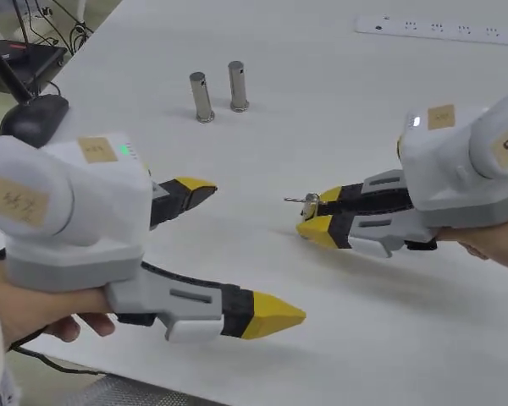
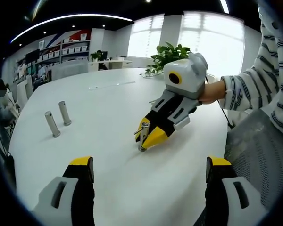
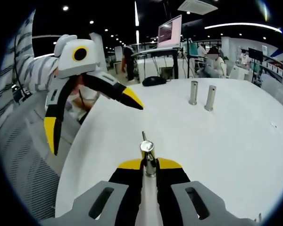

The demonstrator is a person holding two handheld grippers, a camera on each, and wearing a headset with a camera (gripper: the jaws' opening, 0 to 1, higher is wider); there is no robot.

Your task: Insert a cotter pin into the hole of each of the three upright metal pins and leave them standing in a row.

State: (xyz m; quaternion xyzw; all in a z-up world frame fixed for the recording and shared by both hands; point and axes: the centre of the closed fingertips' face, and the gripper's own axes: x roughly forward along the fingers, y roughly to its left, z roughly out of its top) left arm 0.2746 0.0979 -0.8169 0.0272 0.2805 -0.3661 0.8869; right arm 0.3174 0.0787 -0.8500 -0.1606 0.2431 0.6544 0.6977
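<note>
Far on the bench (image 1: 347, 118), left pin (image 1: 201, 97) and right pin (image 1: 238, 85) stand side by side; nearer, rightward, third pin (image 3: 148, 157) sits between the jaws of the right gripper (image 1: 315, 212)

1. first metal pin (image 1: 201, 97): grey steel cylinder with a flanged foot. It stands upright on the white surface (image 1: 339, 101), upper centre-left of the head view.
2. second metal pin (image 1: 238, 85): same make, upright, just right of the first and not touching it.
3. third metal pin (image 1: 311, 205): right of centre, upright, clamped between the jaws of the right gripper (image 1: 315, 218).
4. cotter pin (image 1: 294, 200): thin wire, projecting sideways from the third pin's head.
</note>
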